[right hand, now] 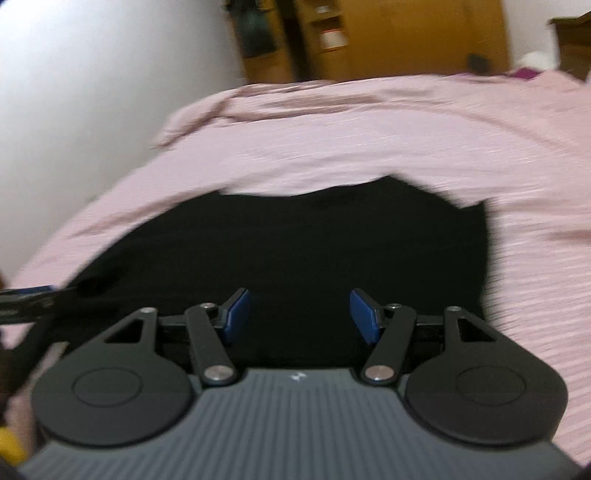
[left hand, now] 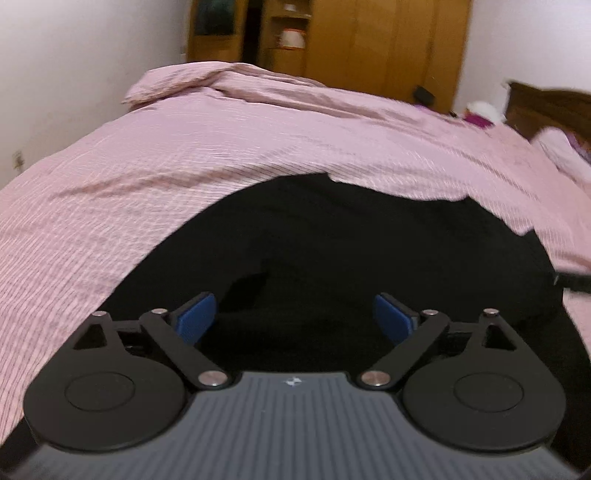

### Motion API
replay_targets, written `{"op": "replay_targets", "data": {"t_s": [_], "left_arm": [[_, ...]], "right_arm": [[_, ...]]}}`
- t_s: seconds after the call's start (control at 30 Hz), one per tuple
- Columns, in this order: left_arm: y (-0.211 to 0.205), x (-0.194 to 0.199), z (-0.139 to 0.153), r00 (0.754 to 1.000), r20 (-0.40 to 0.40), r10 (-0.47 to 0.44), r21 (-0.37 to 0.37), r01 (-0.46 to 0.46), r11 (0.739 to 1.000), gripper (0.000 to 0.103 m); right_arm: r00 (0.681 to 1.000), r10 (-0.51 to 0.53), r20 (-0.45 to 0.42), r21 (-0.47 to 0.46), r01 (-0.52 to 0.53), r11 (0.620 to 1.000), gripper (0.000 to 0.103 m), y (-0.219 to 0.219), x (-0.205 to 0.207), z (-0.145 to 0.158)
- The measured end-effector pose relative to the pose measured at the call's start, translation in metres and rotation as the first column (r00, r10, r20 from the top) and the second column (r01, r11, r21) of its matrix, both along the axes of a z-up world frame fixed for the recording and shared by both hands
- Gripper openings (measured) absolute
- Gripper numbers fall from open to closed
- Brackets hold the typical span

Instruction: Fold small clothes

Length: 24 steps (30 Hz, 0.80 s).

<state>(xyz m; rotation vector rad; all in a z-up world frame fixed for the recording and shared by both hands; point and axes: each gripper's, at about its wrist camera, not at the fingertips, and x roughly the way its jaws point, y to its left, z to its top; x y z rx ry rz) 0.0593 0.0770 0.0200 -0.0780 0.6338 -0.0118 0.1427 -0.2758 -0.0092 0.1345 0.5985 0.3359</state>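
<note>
Pink striped bedspread (left hand: 258, 147) and a wooden wardrobe (left hand: 388, 44) against white walls

The bedspread covers the whole bed, rumpled into a ridge along its far edge — fine darker stripes run across it. Behind it stands the wardrobe, with open shelves (left hand: 290, 33) on its left side holding blurred light objects. A dark wooden headboard (left hand: 546, 107) rises at the right, with something white and purple (left hand: 480, 112) lying just beside it — too blurred to name.

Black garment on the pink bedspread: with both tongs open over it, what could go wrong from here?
1. The black garment lies straight on the wrinkled bedspread, so closing tongs might pinch the bedding too.
2. Both views are blurred and the cloth is uniformly dark, so its edges and layers are hard to judge; the left tongs or right tongs may miss the hem.
</note>
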Motion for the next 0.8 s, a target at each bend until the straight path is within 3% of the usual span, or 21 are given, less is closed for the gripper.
{"op": "replay_targets", "data": {"t_s": [0.13,0.3,0.43,0.57,0.67,0.7,0.8], "left_arm": [[-0.012,0.026,-0.007,0.997,-0.007,-0.079,0.064,0.079,0.995,0.094],[-0.007,0.055,-0.014,0.996,-0.033,-0.084,0.110,0.087,0.990,0.094],[0.002,0.060,-0.021,0.988,-0.072,-0.134,0.081,0.140,0.987,0.094],[0.001,0.059,-0.036,0.979,-0.120,-0.164,0.149,0.181,0.972,0.094],[-0.001,0.044,-0.041,0.973,-0.107,-0.206,0.176,0.222,0.959,0.093],[-0.002,0.039,-0.041,0.970,-0.098,-0.221,0.176,0.235,0.956,0.092],[-0.001,0.034,-0.042,0.960,-0.087,-0.266,0.142,0.276,0.951,0.069]], "right_arm": [[0.990,-0.138,-0.003,-0.068,0.138,0.988,0.062,-0.046,0.028,-0.001],[0.970,-0.237,-0.044,-0.037,0.236,0.971,0.062,-0.082,0.064,-0.010],[0.964,-0.247,-0.103,0.008,0.249,0.969,0.062,-0.091,0.091,-0.025],[0.961,-0.243,-0.129,0.023,0.248,0.968,0.062,-0.086,0.104,-0.035],[0.965,-0.233,-0.118,0.024,0.237,0.971,0.064,-0.080,0.104,-0.037],[0.968,-0.226,-0.113,0.018,0.230,0.973,0.064,-0.078,0.104,-0.038],[0.972,-0.214,-0.100,0.000,0.215,0.977,0.064,-0.075,0.103,-0.038]]}}
